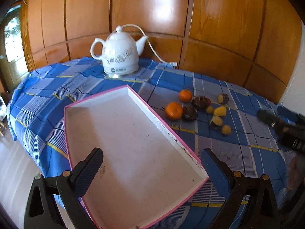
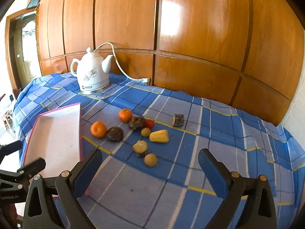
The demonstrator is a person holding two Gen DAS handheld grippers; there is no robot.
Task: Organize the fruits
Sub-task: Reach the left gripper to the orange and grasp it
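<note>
- Table under blue plaid cloth (image 2: 219, 126) ran ahead of both your tongs; wood-panelled wall behind it.
- Pink-rimmed white tray (image 1: 172, 133) lay directly under and ahead of your left tongs (image 1: 152, 168), long axis running away and slightly left. Nothing in it. Its near end hung past the table edge, by the look of it.
- White kettle (image 2: 92, 72) stood far ahead, beyond the tray's far end, cord trailing to the wall. Well clear of the work.
- Your left tongs were spread wide, carrying nothing, one finger over the tray floor, the other just outside its right rim.
- Your right tongs (image 2: 150, 173) were also spread wide and bare, pointed at the fruit.
- Fruit sat in a loose cluster ahead of your right tongs, to the right of the tray, none inside it. Two oranges (image 2: 98, 129) lay closest to the tray's rim, two dark wrinkled fruits beside them.
- Yellow wedge (image 2: 159, 136) lay with its long axis crosswise to your right fingers.
- Small round yellow fruit (image 2: 150, 160) was the nearest piece to your right tongs, nearly dead ahead between the fingers.
- One dark cut piece (image 2: 178, 120) sat apart, further ahead and right.
- Judgement: your right hand was nearer; a short forward reach should take the nearest piece, then carry it left.
</note>
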